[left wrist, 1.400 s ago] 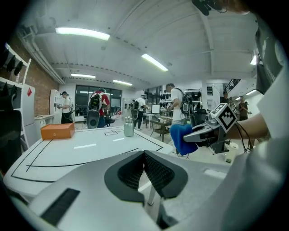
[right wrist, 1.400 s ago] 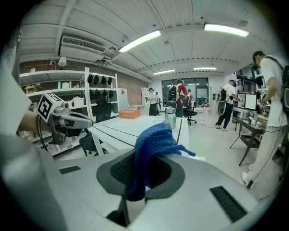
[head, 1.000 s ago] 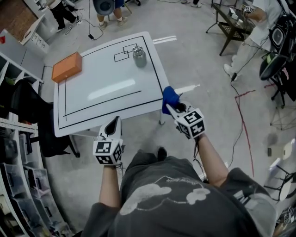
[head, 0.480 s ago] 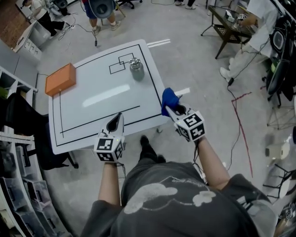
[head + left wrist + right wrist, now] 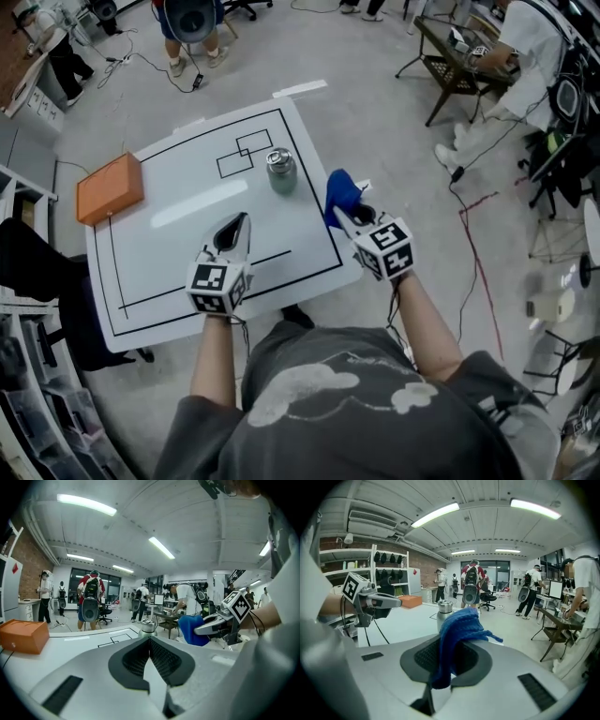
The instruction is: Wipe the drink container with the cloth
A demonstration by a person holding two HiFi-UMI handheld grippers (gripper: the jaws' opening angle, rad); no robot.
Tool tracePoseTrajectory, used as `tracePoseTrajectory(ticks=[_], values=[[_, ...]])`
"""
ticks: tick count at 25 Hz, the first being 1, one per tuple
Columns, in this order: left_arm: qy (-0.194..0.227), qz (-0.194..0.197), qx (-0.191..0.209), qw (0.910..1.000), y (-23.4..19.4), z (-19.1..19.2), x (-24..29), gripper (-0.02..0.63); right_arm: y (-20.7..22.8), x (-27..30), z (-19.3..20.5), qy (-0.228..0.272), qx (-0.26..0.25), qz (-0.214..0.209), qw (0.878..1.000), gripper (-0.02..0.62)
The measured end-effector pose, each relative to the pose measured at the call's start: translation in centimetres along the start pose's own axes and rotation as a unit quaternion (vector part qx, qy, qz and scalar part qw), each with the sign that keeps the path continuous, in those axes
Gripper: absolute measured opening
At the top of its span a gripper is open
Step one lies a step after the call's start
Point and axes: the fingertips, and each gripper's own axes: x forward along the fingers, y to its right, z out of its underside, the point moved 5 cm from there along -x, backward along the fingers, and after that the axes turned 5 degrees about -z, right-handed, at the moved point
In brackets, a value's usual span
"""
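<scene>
The white desk (image 5: 187,246) carries an orange box (image 5: 110,187) at its far left and the steel drink container (image 5: 281,172) upright near the far right. The left tool (image 5: 239,223), pressed together and empty, hangs over the desk. The right tool (image 5: 347,216) pinches the blue cloth (image 5: 342,192) beside the desk's right edge. Wiping the unsteadied container could topple it, or tug the cloth loose.

White table (image 5: 169,253) marked with black lines, beneath the left gripper (image 5: 240,223); grey concrete floor (image 5: 394,131) beyond the right gripper (image 5: 347,214). Dark side table (image 5: 455,58) far ahead and right of it. Brick wall (image 5: 33,559) left of the left gripper; strip lights (image 5: 86,504) on the white ceiling (image 5: 187,522) overhead.
</scene>
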Motion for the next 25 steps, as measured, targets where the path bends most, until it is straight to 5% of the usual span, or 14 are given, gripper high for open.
tracePoseTrajectory(ticks=[9,19,25], values=[[-0.018,0.084,0.010,0.9962,-1.1,-0.3,6.5,0.013,2.4,4.0,-2.1,-0.015,0.000,0.026,1.000,0.046],[-0.015,0.114,0.024,0.9931,-0.6,0.1,11.8,0.335,4.0,6.3,-1.8,-0.046,0.002,0.031,0.998,0.046],[-0.037,0.092,0.056,0.9935,0.5,-0.2,14.7,0.342,5.6,7.9,-3.0,-0.043,-0.013,-0.010,0.999,0.046]])
